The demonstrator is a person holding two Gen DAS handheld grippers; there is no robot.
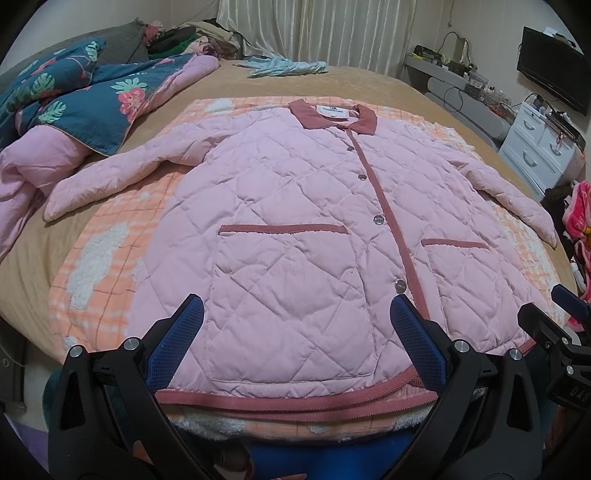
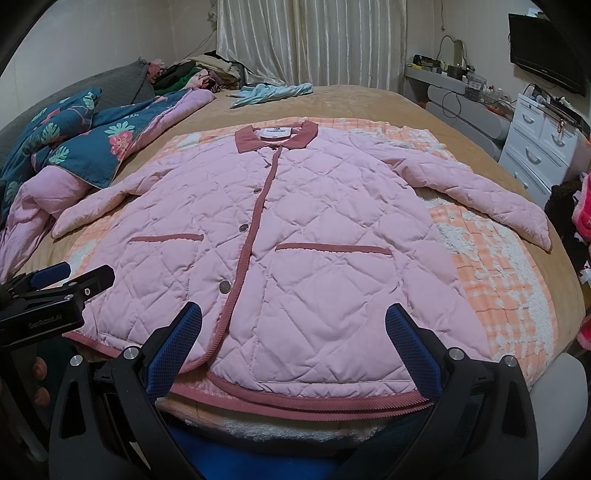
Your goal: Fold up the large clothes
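Both claws released, left claw (image 1: 295, 343), right claw (image 2: 293, 345), pink jacket (image 1: 280, 221) flat (buttoned), tan bed (image 1: 369, 83), curtains (image 1: 314, 29)

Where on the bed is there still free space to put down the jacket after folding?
Bare bedspread lies beyond the jacket collar, right of the blue cloth. A narrower strip lies between the left sleeve and the floral quilt. The head corner is crowded with the clothes pile. The checked blanket is free right of the jacket.
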